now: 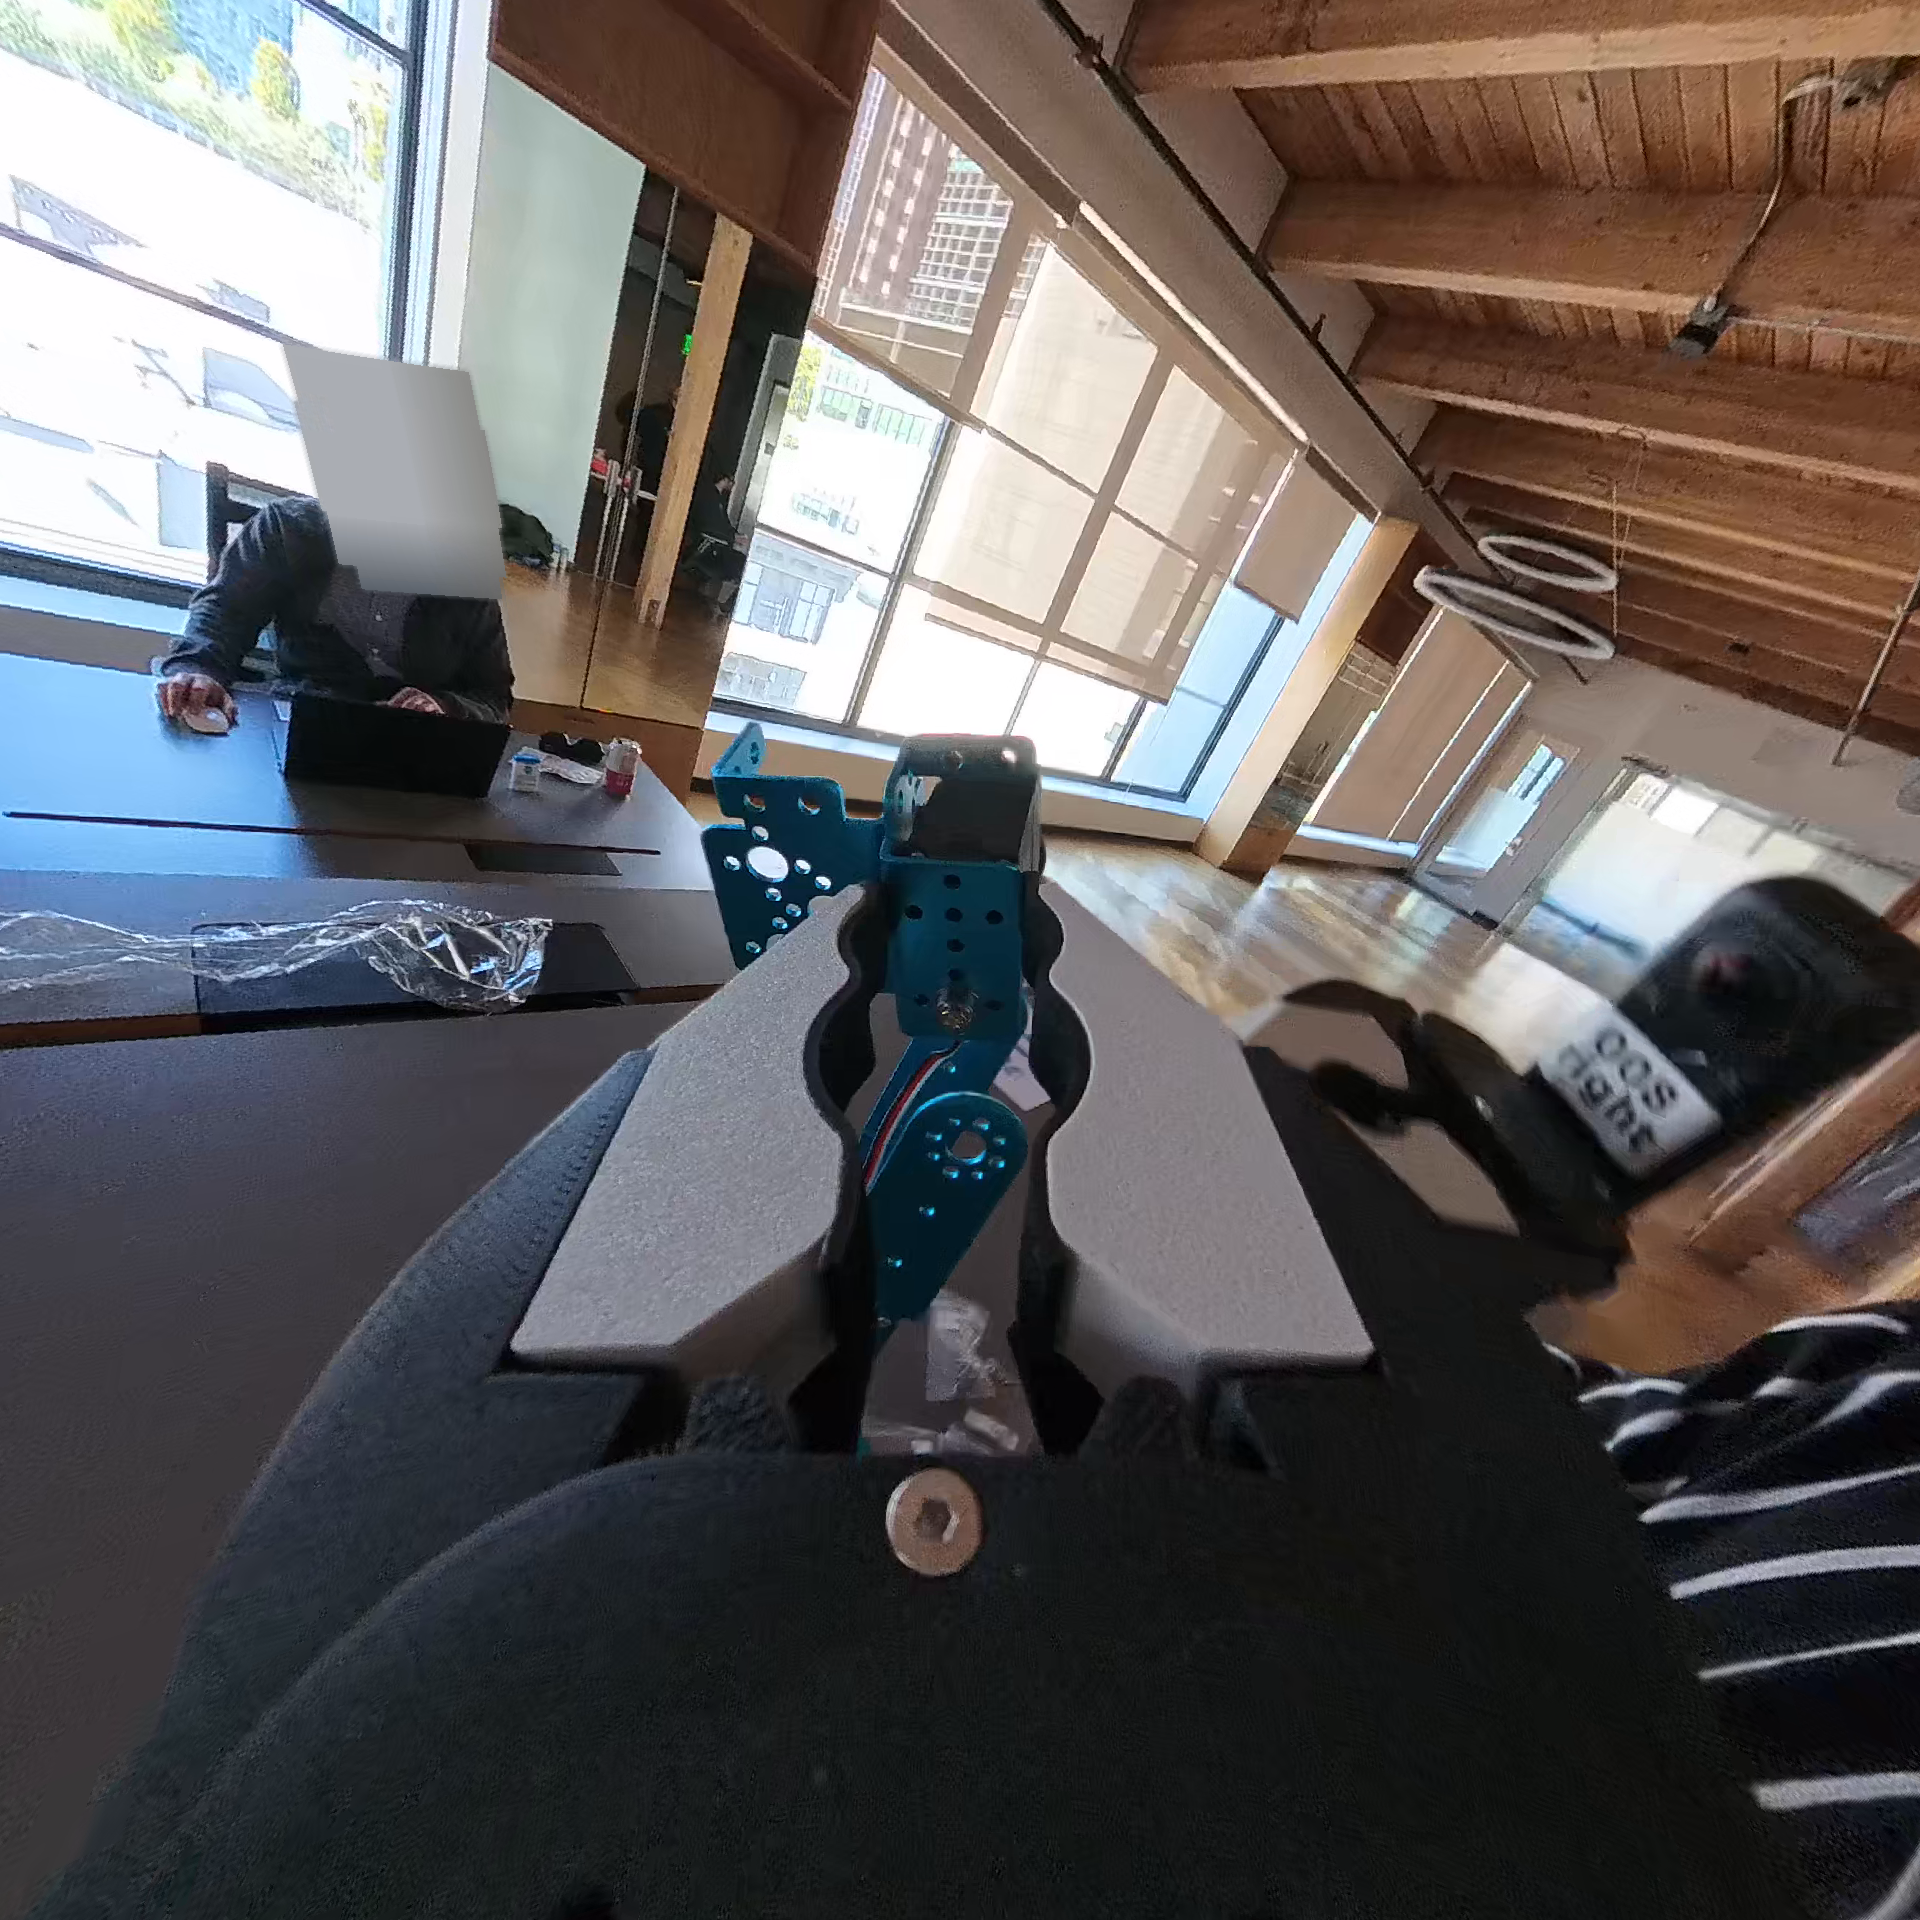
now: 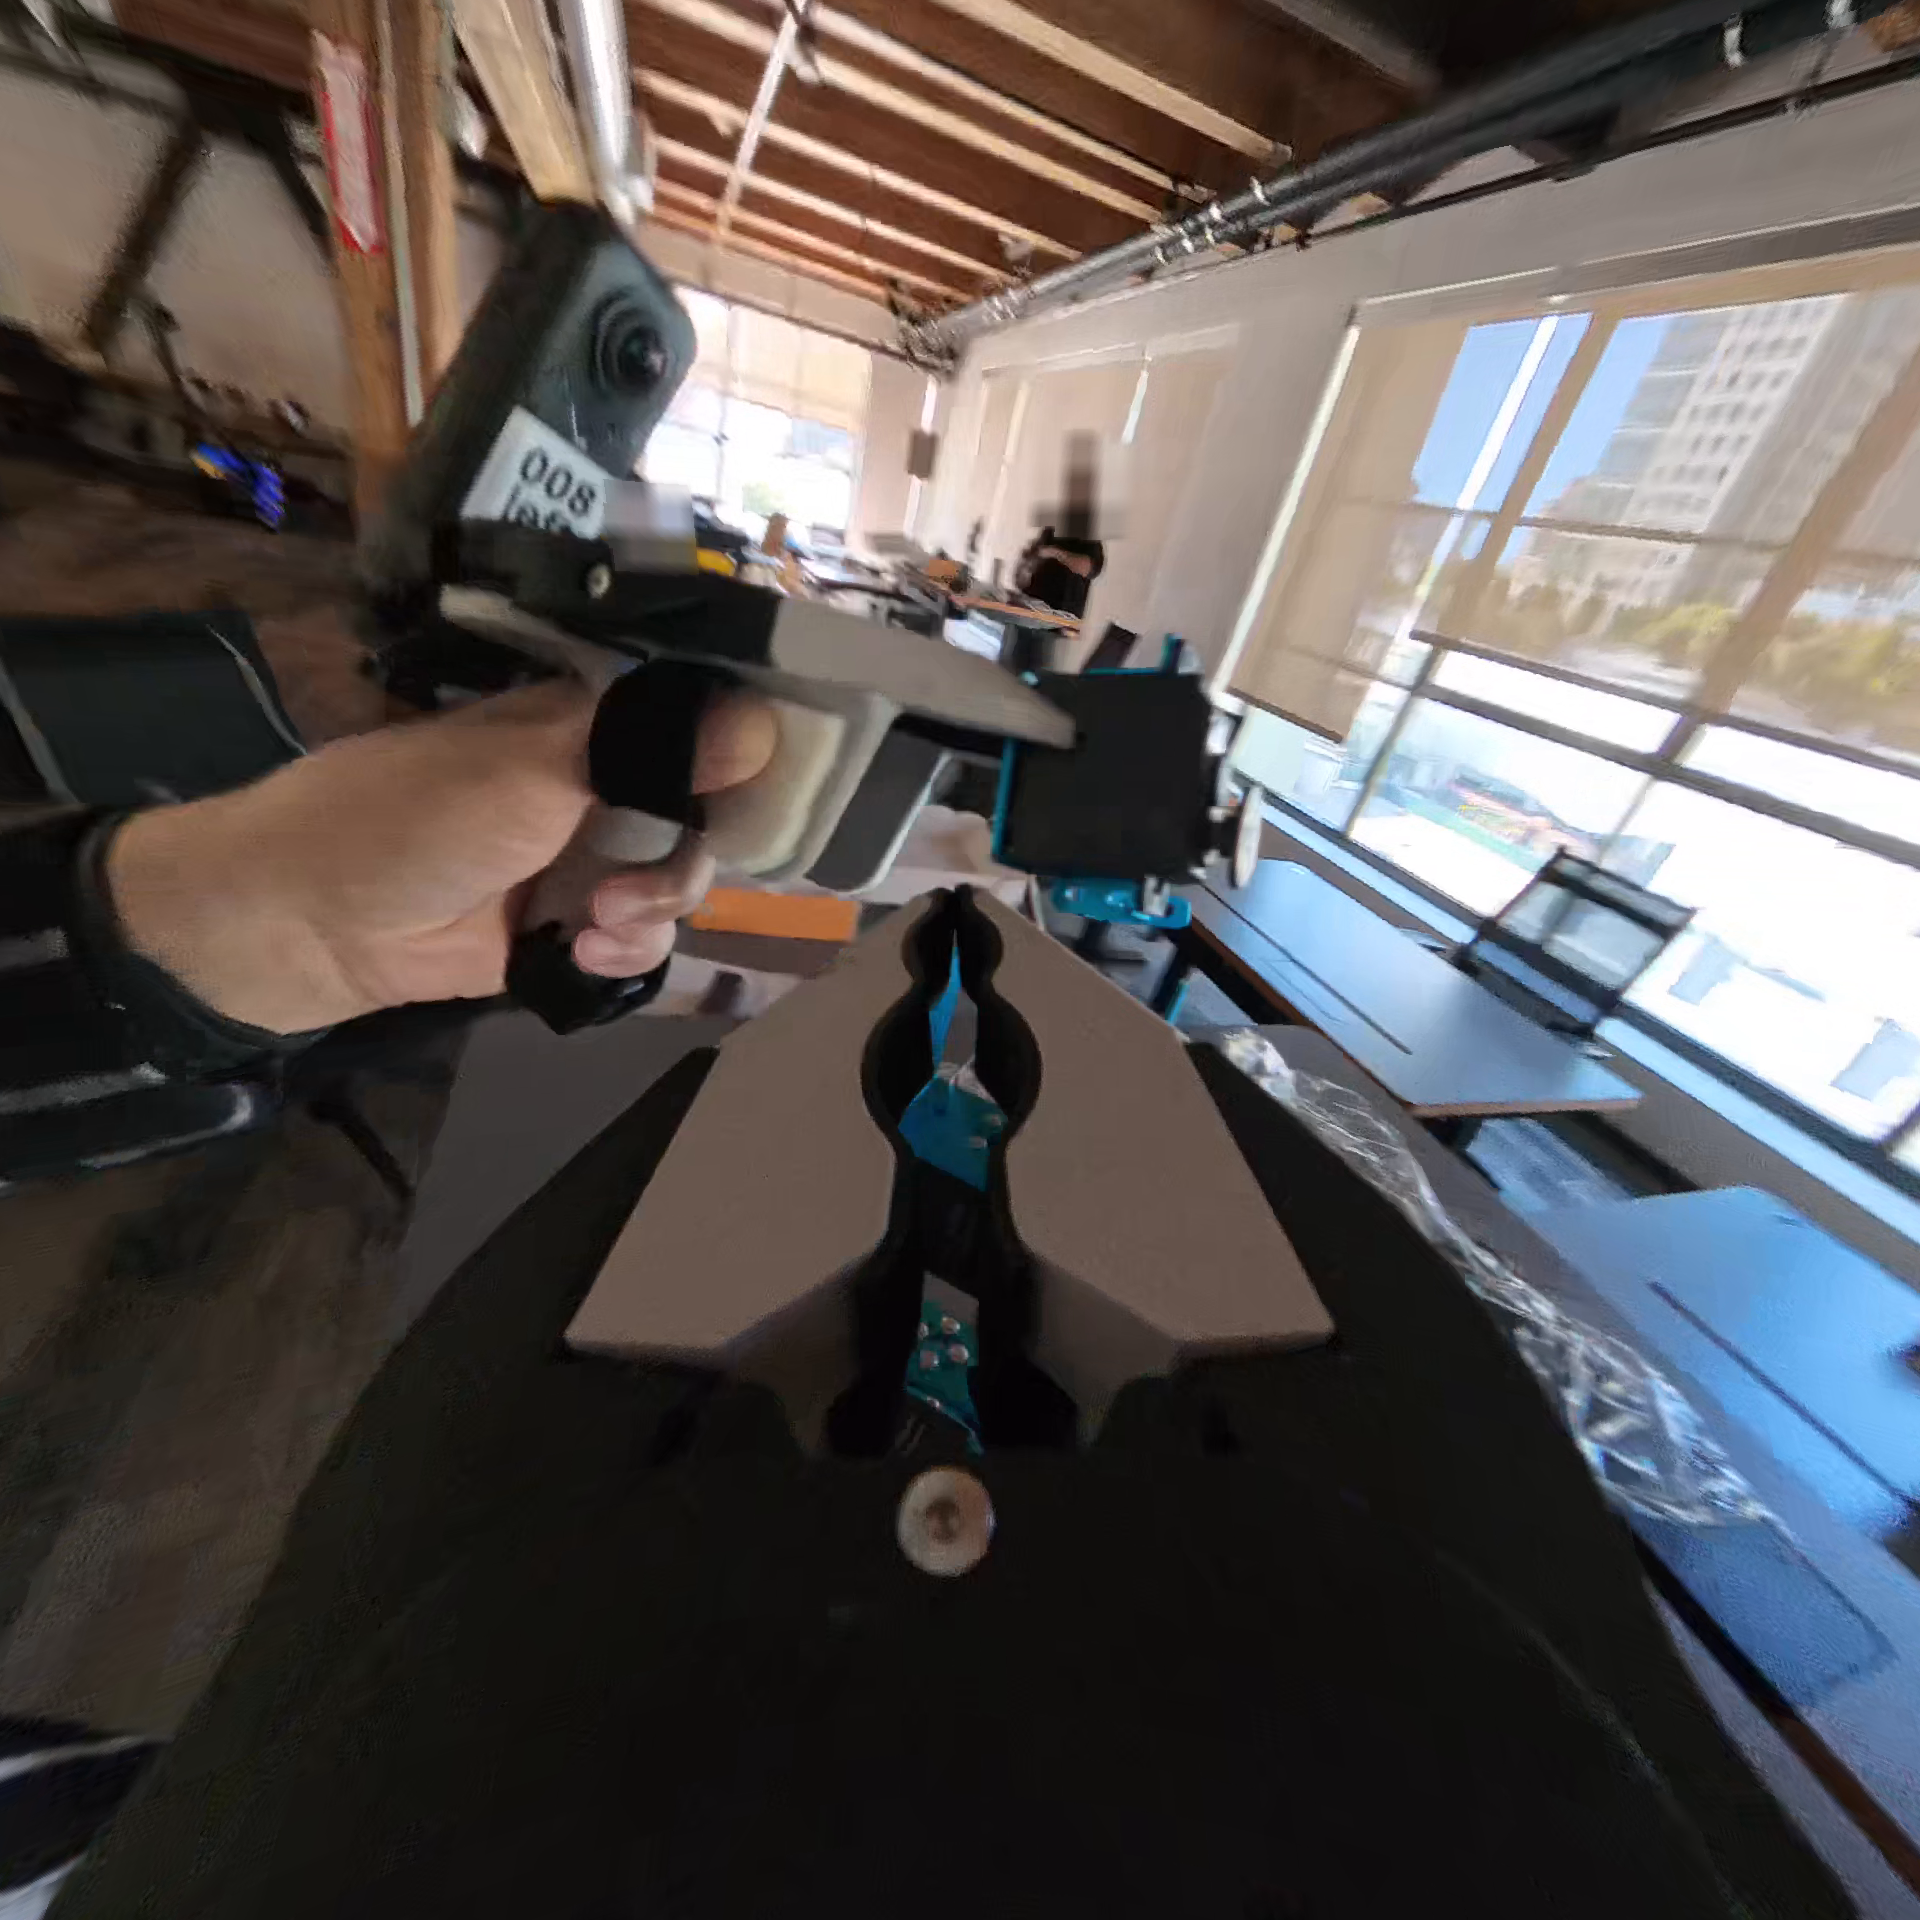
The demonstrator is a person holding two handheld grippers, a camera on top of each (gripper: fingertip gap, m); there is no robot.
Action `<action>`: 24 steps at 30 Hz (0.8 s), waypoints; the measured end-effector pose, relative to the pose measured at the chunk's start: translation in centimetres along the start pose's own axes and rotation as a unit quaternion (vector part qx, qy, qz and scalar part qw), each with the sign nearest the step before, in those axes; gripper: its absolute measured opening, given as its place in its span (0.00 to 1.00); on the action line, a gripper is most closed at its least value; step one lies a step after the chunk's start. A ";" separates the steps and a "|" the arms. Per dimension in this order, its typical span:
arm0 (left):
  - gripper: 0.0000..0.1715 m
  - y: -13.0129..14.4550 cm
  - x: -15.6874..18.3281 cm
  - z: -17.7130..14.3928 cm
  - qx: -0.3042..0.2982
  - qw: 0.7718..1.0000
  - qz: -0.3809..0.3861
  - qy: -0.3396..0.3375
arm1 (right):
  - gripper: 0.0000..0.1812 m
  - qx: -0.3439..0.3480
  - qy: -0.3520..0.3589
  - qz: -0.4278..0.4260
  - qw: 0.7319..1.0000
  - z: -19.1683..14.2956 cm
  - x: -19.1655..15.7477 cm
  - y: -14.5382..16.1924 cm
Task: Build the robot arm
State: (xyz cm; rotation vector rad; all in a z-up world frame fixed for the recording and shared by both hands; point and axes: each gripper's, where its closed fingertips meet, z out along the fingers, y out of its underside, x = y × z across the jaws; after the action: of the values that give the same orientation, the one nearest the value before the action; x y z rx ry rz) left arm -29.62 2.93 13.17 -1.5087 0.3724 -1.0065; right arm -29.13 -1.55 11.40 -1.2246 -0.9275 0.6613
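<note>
My left gripper (image 1: 945, 904) is shut on a blue perforated metal bracket (image 1: 951, 935) that carries a black servo (image 1: 977, 810) and a blue side plate (image 1: 769, 873), and holds it in the air. In the right wrist view a hand (image 2: 395, 873) holds this gripper (image 2: 1039, 727) with the servo assembly (image 2: 1107, 774) at its tip. My right gripper (image 2: 953, 902) is shut, with a thin blue metal plate (image 2: 951, 1127) pinched edge-on between its pads, just below the servo assembly. It shows blurred in the left wrist view (image 1: 1382, 1081).
Dark tables (image 1: 208, 1195) lie below. Crumpled clear plastic wrap (image 1: 416, 951) lies on one and also shows in the right wrist view (image 2: 1558, 1340). A person sits at a laptop (image 1: 384, 743) far left, beside a can (image 1: 621, 767). A striped sleeve (image 1: 1787, 1507) is at the right.
</note>
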 end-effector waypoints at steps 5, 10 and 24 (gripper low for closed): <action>0.14 -0.4 -0.9 -0.2 0.013 1.000 -0.016 -0.010 | 0.03 0.019 0.114 -0.003 0.993 -1.4 3.6 -0.4; 0.14 -1.2 -0.6 -0.5 0.019 1.000 -0.008 -0.021 | 0.48 0.047 0.081 0.161 0.982 -2.8 4.3 -0.8; 0.14 -2.0 0.0 -0.4 0.026 0.999 -0.008 -0.020 | 0.25 0.137 0.188 0.074 0.970 -2.3 3.0 0.3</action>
State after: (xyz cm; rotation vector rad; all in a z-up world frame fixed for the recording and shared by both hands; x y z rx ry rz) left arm -30.53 3.09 14.95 -1.4847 0.3041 -0.9902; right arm -25.67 -0.06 11.60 -1.1241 -0.4165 0.6226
